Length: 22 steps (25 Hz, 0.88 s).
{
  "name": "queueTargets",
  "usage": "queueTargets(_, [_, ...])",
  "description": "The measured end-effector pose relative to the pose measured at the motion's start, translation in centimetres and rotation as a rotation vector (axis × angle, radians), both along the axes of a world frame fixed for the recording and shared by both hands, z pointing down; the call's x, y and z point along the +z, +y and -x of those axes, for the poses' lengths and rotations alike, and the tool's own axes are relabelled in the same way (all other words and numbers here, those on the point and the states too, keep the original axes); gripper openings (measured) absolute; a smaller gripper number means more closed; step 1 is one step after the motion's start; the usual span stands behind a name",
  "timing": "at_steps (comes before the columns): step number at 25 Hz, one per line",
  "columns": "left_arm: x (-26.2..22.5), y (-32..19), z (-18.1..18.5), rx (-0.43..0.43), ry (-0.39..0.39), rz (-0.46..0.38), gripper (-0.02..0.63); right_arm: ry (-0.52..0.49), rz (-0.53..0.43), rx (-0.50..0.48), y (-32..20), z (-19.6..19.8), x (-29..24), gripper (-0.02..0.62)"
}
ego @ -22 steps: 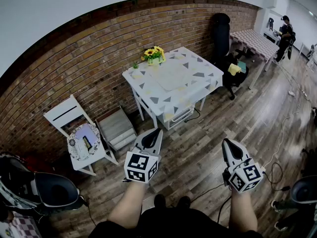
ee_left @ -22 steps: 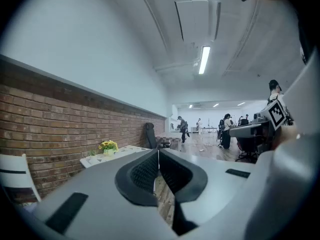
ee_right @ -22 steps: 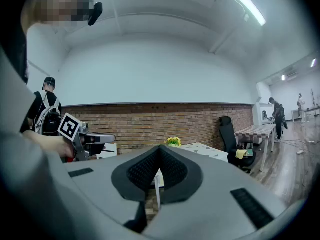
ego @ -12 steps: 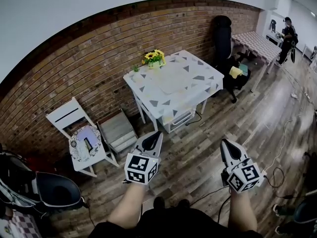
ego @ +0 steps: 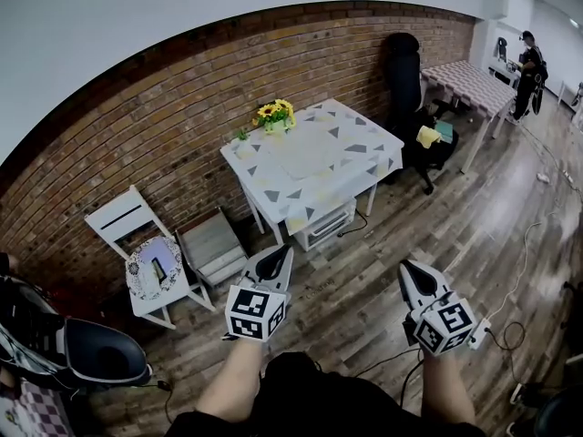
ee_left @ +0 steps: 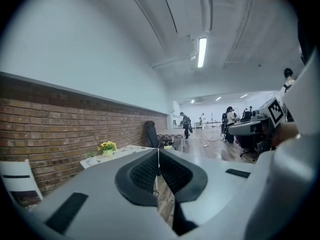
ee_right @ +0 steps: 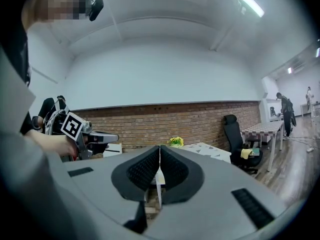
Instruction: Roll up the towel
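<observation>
White table (ego: 363, 146), yellow flowers (ego: 274, 112), brick wall (ego: 137, 144), black chair (ego: 402, 62)

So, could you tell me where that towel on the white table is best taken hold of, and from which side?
Probably its near edge, at the corners, approached from the open floor side. The towel lies flat on the table, so only an edge offers a pinch, and the brick wall and flowers crowd the far side.

Two grippers (ego: 281, 251) (ego: 408, 268), two tables (ego: 273, 185) (ego: 469, 78), one flowerpot (ego: 273, 114), perhaps three chairs (ego: 118, 212) (ego: 212, 238) (ego: 401, 62).
</observation>
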<state>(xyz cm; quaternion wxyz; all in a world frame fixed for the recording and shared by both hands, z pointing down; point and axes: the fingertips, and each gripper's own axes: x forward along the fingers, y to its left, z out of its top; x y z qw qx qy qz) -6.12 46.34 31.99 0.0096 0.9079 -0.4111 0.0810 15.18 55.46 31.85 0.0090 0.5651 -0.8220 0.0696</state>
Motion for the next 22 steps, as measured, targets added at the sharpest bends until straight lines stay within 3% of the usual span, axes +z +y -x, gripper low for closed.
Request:
queueTargets(10, [0.8, -4.8, -1.6, 0.009, 0.001, 0.021, 0.020, 0.005, 0.014, -0.035, -5.0, -0.7, 0.2, 0.015])
queueTargets(22, [4.3, -20.5, -1.6, 0.044, 0.003, 0.090, 0.020, 0.031, 0.120, -0.026, -20.6, 0.3, 3.0, 0.015])
